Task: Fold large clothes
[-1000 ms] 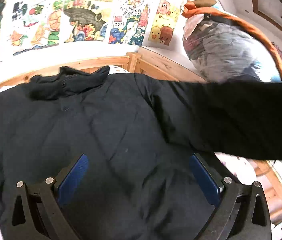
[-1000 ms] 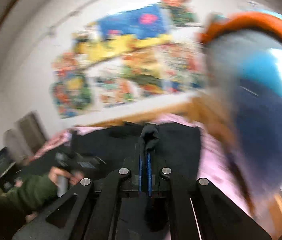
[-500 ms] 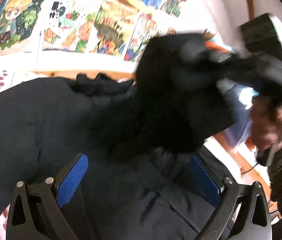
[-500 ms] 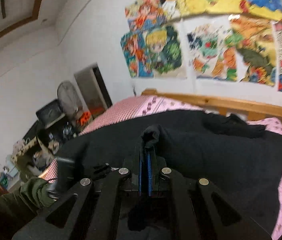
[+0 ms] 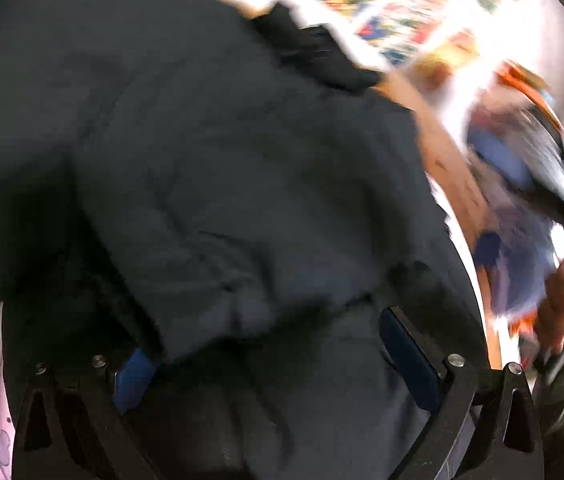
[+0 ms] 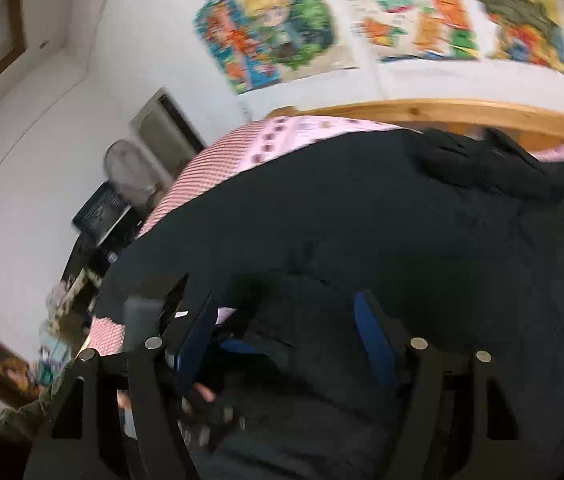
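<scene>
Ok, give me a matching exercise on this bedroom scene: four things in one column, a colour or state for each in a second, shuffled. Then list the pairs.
Things:
1. large padded jacket
2. patterned bedsheet
3. wooden headboard rail
4. right gripper

Colour or state:
A. pale brown, along the wall under the posters
B. black, spread over the bed
C. jaws apart, nothing clamped
D. pink, showing beside the jacket

Pairs: 1-B, 2-D, 3-A, 4-C

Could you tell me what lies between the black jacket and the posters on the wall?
In the right wrist view, a strip of pink bedsheet and then the wooden bed frame lie between the jacket and the posters.
</scene>
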A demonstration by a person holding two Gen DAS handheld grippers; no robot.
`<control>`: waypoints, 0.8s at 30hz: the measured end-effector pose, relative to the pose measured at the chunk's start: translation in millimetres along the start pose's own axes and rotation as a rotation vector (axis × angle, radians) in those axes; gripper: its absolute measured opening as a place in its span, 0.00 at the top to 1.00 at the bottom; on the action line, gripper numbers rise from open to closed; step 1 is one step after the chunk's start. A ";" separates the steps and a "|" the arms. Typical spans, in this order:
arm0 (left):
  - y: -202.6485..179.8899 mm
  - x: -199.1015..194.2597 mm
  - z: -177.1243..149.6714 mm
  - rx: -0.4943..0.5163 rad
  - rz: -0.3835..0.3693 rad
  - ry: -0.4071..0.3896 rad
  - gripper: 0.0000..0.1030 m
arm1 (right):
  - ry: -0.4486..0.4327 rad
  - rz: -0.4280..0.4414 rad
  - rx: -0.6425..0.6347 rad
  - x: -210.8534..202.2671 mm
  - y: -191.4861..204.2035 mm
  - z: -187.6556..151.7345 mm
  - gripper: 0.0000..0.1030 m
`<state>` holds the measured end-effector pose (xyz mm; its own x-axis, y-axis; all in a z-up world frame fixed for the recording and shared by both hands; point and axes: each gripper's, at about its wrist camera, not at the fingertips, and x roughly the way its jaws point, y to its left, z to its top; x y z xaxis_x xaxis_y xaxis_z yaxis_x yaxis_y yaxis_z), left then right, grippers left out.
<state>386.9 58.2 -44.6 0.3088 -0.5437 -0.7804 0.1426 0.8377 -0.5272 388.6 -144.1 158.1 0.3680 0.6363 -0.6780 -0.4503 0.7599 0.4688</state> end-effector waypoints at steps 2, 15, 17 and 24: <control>11.5 -1.1 1.3 -0.060 0.023 -0.035 0.01 | -0.015 -0.041 0.051 -11.3 -21.1 -12.8 0.36; -21.0 -32.2 12.4 -0.002 0.316 -0.242 0.92 | -0.109 -0.406 0.197 -95.9 -133.7 -109.1 0.36; -39.4 -48.1 20.0 0.086 0.375 -0.316 0.93 | -0.135 -0.456 0.210 -104.9 -146.0 -106.7 0.36; -56.5 -51.8 39.6 0.233 0.608 -0.369 0.93 | -0.169 -0.550 0.231 -73.3 -189.7 -61.9 0.36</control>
<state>400.2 41.0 38.9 0.6860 0.0366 -0.7266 0.0294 0.9965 0.0779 396.7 -343.2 83.9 0.6287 0.1407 -0.7648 0.0229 0.9797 0.1990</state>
